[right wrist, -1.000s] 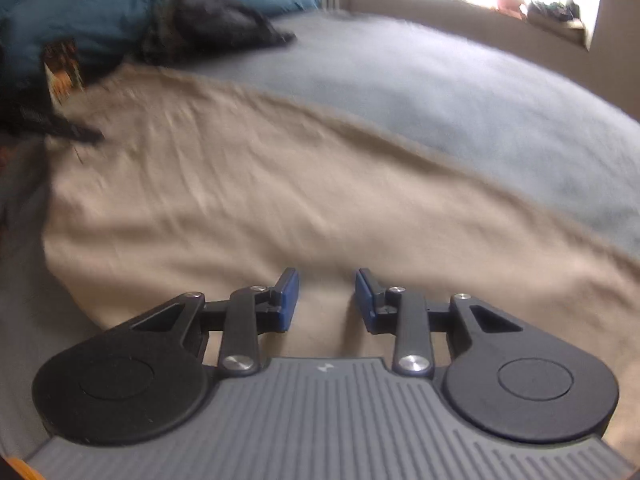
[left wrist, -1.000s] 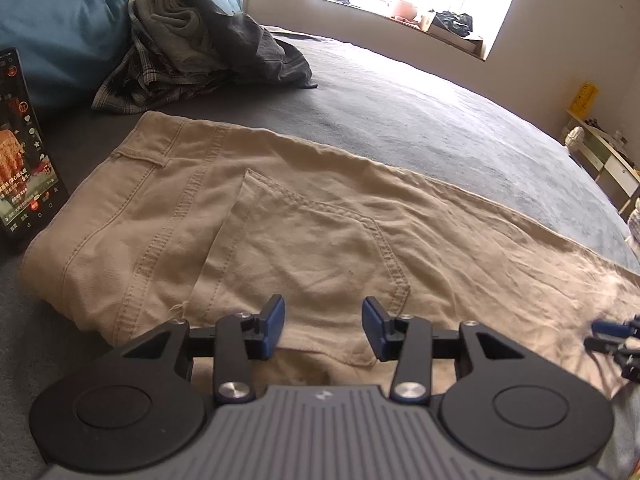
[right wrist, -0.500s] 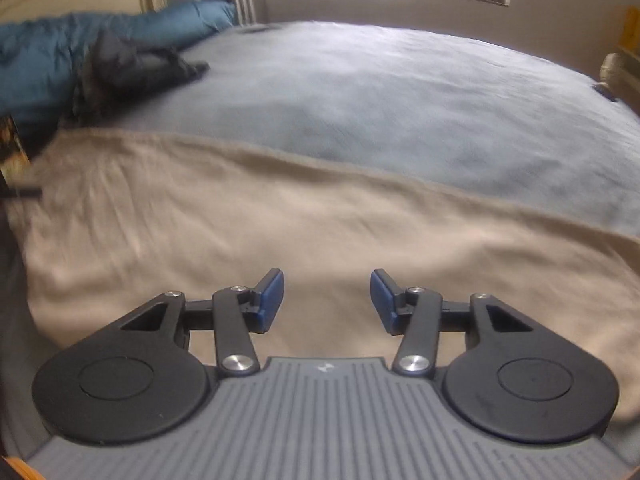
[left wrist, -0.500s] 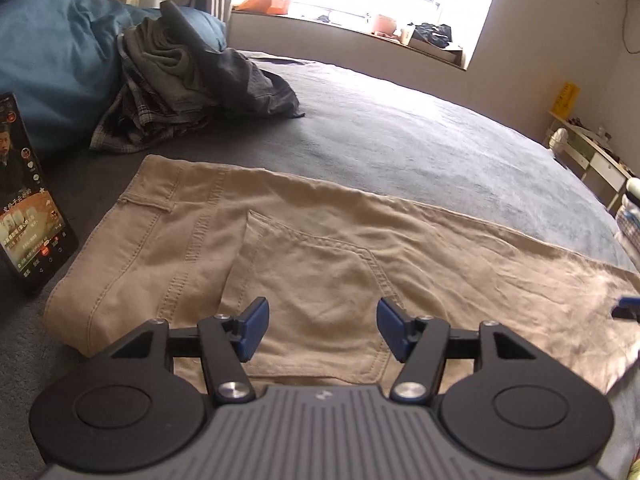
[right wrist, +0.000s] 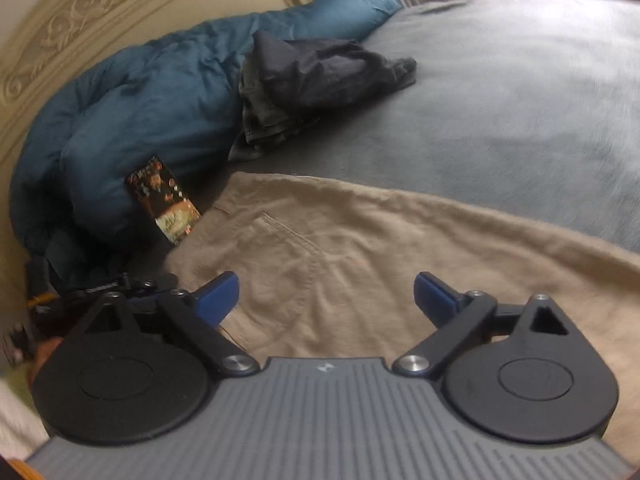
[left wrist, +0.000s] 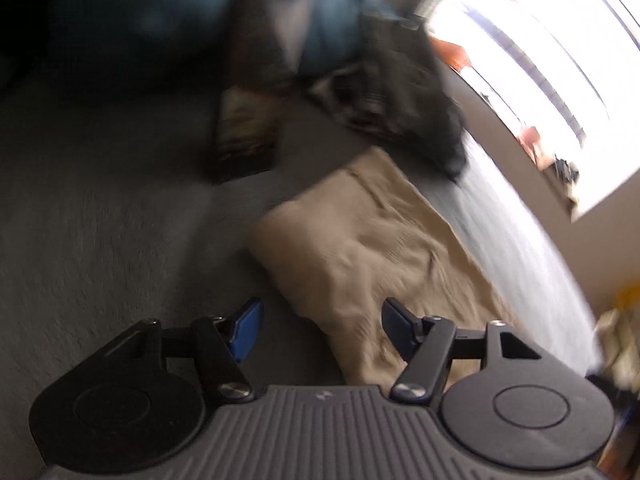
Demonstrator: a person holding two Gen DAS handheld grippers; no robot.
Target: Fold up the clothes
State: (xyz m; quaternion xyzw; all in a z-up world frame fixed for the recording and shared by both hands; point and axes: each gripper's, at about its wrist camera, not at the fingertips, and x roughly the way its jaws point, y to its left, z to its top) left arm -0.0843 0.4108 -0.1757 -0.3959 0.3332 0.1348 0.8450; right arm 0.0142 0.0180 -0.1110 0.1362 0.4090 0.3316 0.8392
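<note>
Tan trousers (right wrist: 360, 240) lie flat on the grey bed cover (right wrist: 500, 100), back pocket up and waistband toward the phone. My right gripper (right wrist: 326, 296) hovers over the seat of the trousers, its jaws opening wide with only cloth below them and nothing pinched. The left wrist view is blurred and tilted. There my left gripper (left wrist: 322, 328) hangs at the waist end of the trousers (left wrist: 360, 248), its jaws opening; one finger is over grey cover, the other over the tan edge, gripping nothing. Part of the left gripper (right wrist: 120, 286) shows at the right view's left edge.
A pile of dark clothes (right wrist: 320, 76) rests against a blue duvet (right wrist: 160, 92) by the carved headboard (right wrist: 100, 28). A lit phone (right wrist: 164, 200) leans on the duvet beside the waistband. A bright window (left wrist: 540, 60) lies beyond the bed.
Both grippers' jaws have spread, the right far wider. The left view has rolled and slid off the pocket to the waist end. The right view has swung from the leg toward the waistband.
</note>
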